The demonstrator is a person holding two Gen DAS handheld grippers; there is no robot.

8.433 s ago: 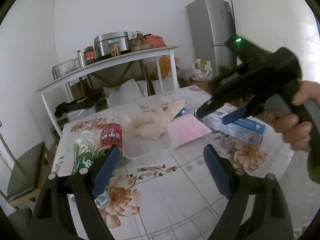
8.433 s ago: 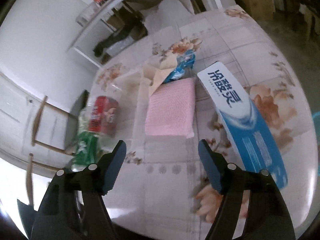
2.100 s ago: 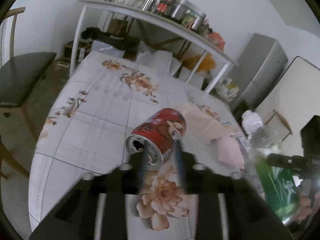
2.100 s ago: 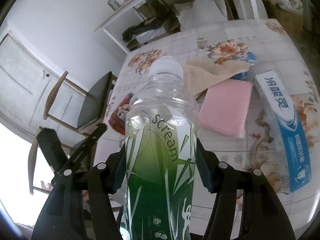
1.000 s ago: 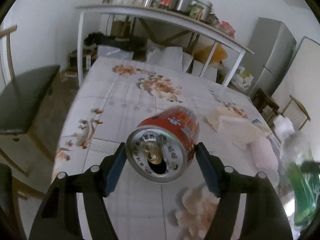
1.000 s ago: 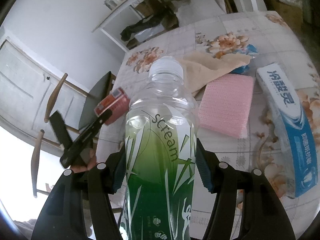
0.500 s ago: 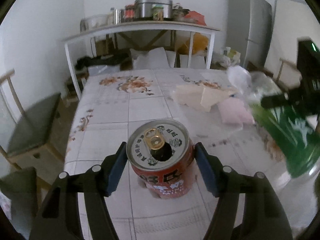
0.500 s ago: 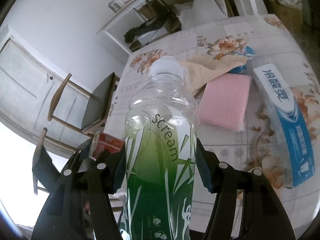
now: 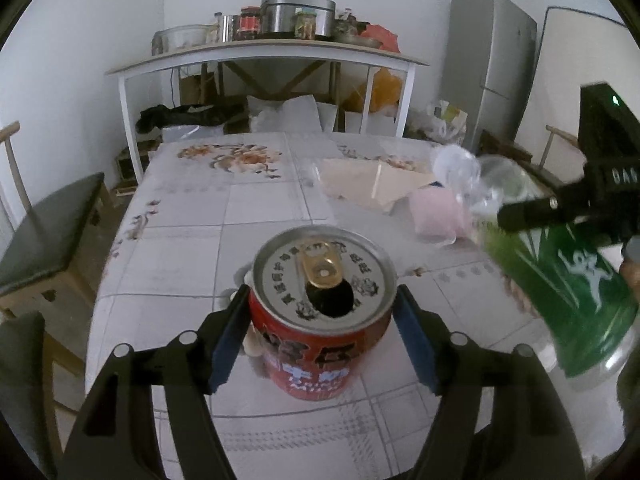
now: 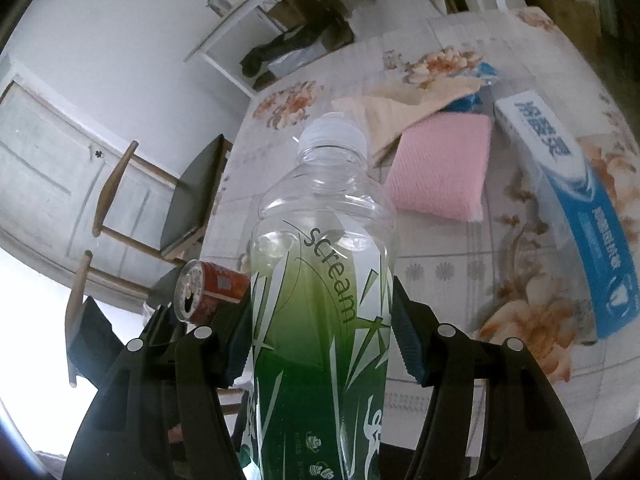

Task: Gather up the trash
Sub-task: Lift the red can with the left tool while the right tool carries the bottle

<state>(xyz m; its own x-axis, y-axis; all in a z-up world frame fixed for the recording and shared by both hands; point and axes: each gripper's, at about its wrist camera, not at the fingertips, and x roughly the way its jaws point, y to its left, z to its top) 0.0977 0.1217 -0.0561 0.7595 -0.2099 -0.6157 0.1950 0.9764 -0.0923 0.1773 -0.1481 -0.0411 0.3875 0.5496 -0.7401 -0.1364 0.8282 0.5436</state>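
Observation:
A red drink can (image 9: 320, 344) stands upright between the pads of my left gripper (image 9: 322, 320), its opened top facing the camera. The jaws are opening slightly, but both blue pads still press on the can's sides. In the right wrist view the same can (image 10: 212, 284) hangs at the table's left edge. My right gripper (image 10: 322, 332) is shut on a clear plastic bottle with a green label (image 10: 320, 280), cap pointing away. That bottle (image 9: 560, 288) and the right gripper's black housing (image 9: 608, 152) show at the right of the left wrist view.
On the floral table (image 9: 192, 240) lie a beige cloth (image 10: 400, 108), a pink sponge (image 10: 440, 172) and a blue-and-white toothpaste box (image 10: 572, 200). A dark-seated chair (image 10: 192, 192) stands at the left side. A loaded white shelf table (image 9: 260, 52) and a fridge (image 9: 488, 68) stand behind.
The left gripper has swung round with the can, which went from lying on its side to standing upright. The right gripper and its bottle have stayed put.

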